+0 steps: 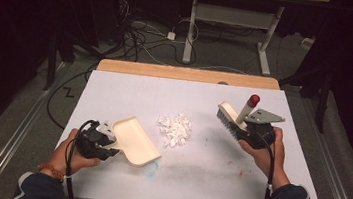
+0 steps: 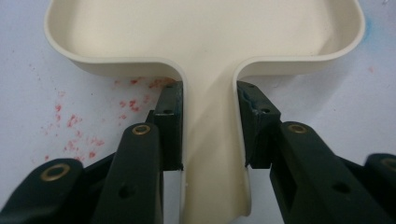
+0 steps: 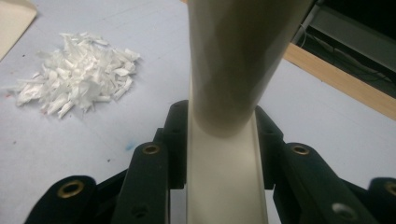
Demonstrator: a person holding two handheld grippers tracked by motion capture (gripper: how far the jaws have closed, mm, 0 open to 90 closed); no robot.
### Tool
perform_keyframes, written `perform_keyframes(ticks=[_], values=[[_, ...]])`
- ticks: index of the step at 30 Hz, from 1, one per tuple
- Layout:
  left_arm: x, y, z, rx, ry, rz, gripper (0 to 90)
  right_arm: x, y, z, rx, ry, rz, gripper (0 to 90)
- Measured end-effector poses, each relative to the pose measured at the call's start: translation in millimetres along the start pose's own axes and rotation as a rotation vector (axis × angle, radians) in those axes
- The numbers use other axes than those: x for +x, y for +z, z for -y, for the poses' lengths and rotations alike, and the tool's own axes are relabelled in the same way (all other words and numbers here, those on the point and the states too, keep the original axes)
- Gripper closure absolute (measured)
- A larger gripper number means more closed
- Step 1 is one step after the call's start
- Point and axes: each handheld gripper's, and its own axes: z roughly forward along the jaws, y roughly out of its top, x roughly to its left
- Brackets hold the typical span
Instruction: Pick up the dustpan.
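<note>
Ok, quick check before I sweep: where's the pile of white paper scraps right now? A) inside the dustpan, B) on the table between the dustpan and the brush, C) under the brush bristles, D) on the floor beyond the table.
B: the paper scraps lie on the bare table, apart from the dustpan in the left gripper and the brush in the right gripper.

A dim room: grey floor point(image 1: 22, 112) strewn with cables point(image 1: 141, 35), and a white-legged desk point(image 1: 234, 20) behind the table point(image 1: 116, 82).
</note>
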Motion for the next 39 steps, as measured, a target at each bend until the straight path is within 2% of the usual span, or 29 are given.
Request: perform_keyframes(ticks=[6,14,19,21,25,32,39], values=[[-0.5,0.2,-3.7,0.010,0.014,0.010,62.8,-0.8,13.1,-9.9,0.006,0.002,0.000,66.8],[3.5,0.9,-7.3,0.023,0.025,0.025,62.7,-1.5,26.9,-20.2,-0.001,0.020,-0.027,66.8],[3.5,0.3,-8.4,0.030,0.022,0.026,62.7,-1.5,29.5,-23.5,-0.010,0.004,-0.017,66.8],[2.6,-0.5,-9.5,0.037,0.028,0.023,62.8,-2.7,30.6,-22.9,-0.009,0.006,-0.026,66.8],[2.5,-1.1,-10.8,0.043,0.035,0.021,62.7,-7.2,33.9,-21.4,-0.003,0.039,-0.040,66.8],[0.6,-1.1,-14.6,0.048,0.049,0.020,62.7,-10.0,31.7,-20.9,-0.007,0.052,-0.047,66.8],[-1.7,0.7,-17.1,0.052,0.058,0.027,62.7,-6.8,32.3,-22.0,0.000,0.034,-0.049,66.8]])
